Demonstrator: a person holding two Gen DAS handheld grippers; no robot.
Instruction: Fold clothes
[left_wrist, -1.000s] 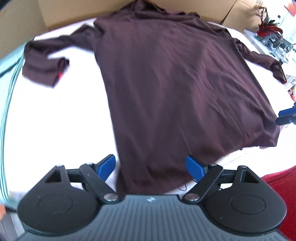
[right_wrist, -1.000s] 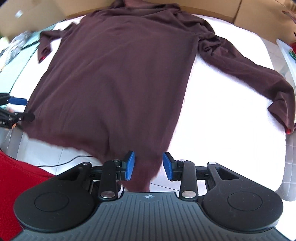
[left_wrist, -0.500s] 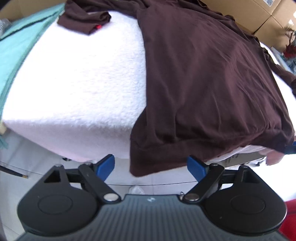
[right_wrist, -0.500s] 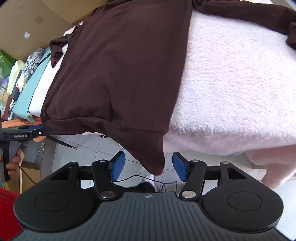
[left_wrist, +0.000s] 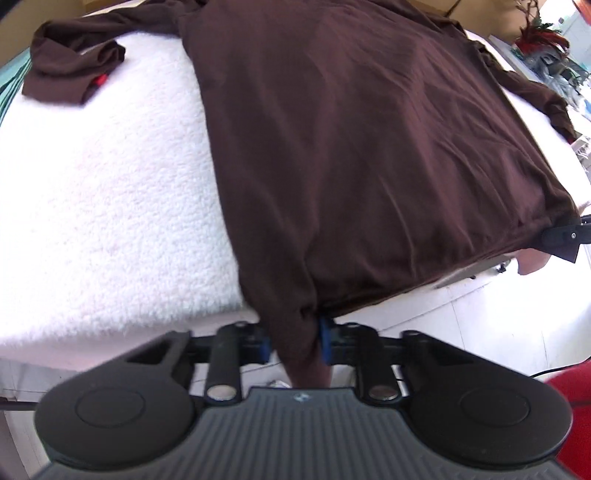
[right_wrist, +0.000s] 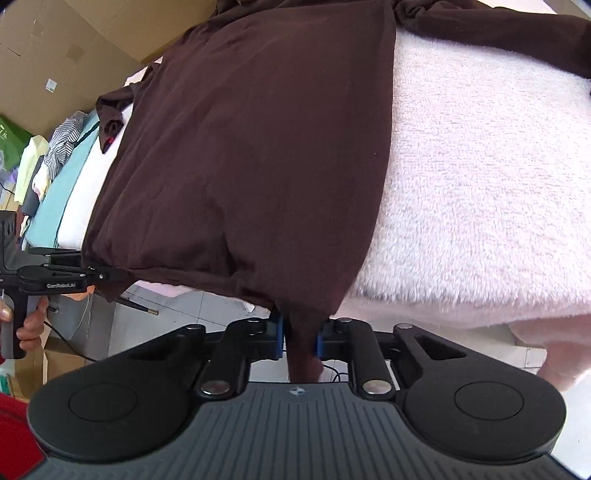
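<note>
At the bottom centre of the left wrist view, the left gripper (left_wrist: 293, 341) has just closed its blue-padded jaws, and they now pinch a hanging hem corner of the dark brown long-sleeved cotton shirt (left_wrist: 351, 140). At the bottom centre of the right wrist view, the right gripper (right_wrist: 300, 338) has likewise just closed on the other hem corner of the same shirt (right_wrist: 251, 147), the cloth bunched between its blue pads.

Above the grippers, the shirt lies spread flat over a white fluffy fleece blanket (left_wrist: 110, 206) that covers a table; its hem drapes past the near edge. In the left wrist view the right gripper's black tip (left_wrist: 561, 236) shows at the right edge, touching the hem. In the right wrist view the left gripper (right_wrist: 107, 275) appears at the left edge, held by a hand (right_wrist: 31, 321).

Farther back, one sleeve lies crumpled at the upper left of the left wrist view, the other stretches toward the upper right. Brown cardboard boxes (right_wrist: 74, 48) stand at the upper left of the right wrist view, with a pile of folded clothes (right_wrist: 55, 162) beneath them.
</note>
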